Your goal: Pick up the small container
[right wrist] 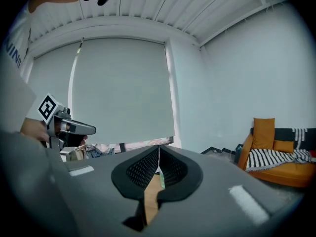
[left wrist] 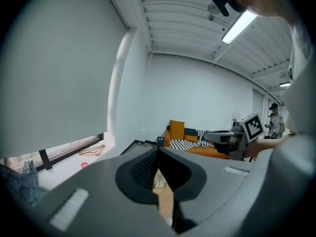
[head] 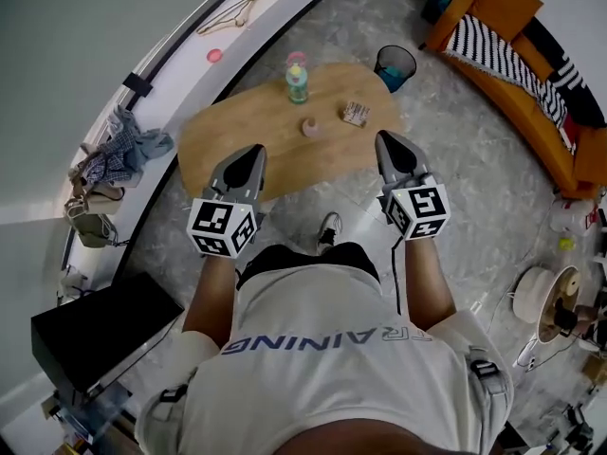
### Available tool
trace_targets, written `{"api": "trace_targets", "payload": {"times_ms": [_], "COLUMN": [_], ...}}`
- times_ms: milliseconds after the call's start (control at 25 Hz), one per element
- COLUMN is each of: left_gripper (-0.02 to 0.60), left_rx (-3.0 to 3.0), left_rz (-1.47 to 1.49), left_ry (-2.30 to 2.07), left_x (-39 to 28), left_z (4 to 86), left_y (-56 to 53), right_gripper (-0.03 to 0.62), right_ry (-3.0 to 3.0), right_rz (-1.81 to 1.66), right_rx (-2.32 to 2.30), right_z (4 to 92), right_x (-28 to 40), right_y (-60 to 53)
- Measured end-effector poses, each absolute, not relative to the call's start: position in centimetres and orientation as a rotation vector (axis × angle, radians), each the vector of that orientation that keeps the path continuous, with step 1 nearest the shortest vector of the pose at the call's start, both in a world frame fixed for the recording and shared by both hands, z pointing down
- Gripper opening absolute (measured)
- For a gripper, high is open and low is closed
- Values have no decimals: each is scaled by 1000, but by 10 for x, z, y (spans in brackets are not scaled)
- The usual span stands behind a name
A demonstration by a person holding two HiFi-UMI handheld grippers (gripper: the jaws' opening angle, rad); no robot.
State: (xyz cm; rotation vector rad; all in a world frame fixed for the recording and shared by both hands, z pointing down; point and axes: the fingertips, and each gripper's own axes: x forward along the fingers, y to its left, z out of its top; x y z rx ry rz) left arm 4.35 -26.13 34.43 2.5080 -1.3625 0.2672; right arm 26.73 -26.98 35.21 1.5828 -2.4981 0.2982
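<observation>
On the oval wooden table point(head: 247, 126) sits a small pink round container point(head: 311, 127). Right of it is a small patterned box point(head: 356, 114), and behind it a green bottle with a pink cap point(head: 297, 79). Both grippers hover above the table's near edge, short of these things. My left gripper point(head: 254, 150) is shut and holds nothing; its closed jaws point(left wrist: 158, 150) show only a sliver of the table and the patterned box point(left wrist: 159, 180). My right gripper point(head: 384, 138) is also shut and holds nothing point(right wrist: 158, 147); a strip of wood point(right wrist: 150, 194) shows beneath it.
A blue wastebasket point(head: 395, 67) stands just past the table's far right end, with an orange sofa point(head: 512, 55) beyond it. A window ledge on the left carries a hanger point(head: 228, 14) and a heap of clothes point(head: 119, 150). A black box point(head: 95, 335) sits at near left.
</observation>
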Motion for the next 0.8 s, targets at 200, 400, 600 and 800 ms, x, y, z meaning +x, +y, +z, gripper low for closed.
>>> {"api": "trace_targets", "payload": {"times_ms": [200, 400, 600, 800], "left_gripper": [-2, -2, -2, -2], "left_rx": [2482, 2508, 2577, 2589], "left_rz": [277, 253, 245, 223], "left_ry": [-1369, -1317, -1254, -1214], "left_x": [39, 19, 1, -25], "left_z": [349, 350, 335, 335], "left_y": [-284, -302, -316, -325], "right_gripper": [21, 38, 69, 210], "right_ry": [-2526, -2510, -2501, -2473], "right_rz": [333, 301, 264, 258], "right_rx": [1548, 1591, 1635, 1667], "right_z": [357, 349, 329, 328], "right_x": [262, 237, 210, 186], "right_y": [-294, -307, -302, -306]}}
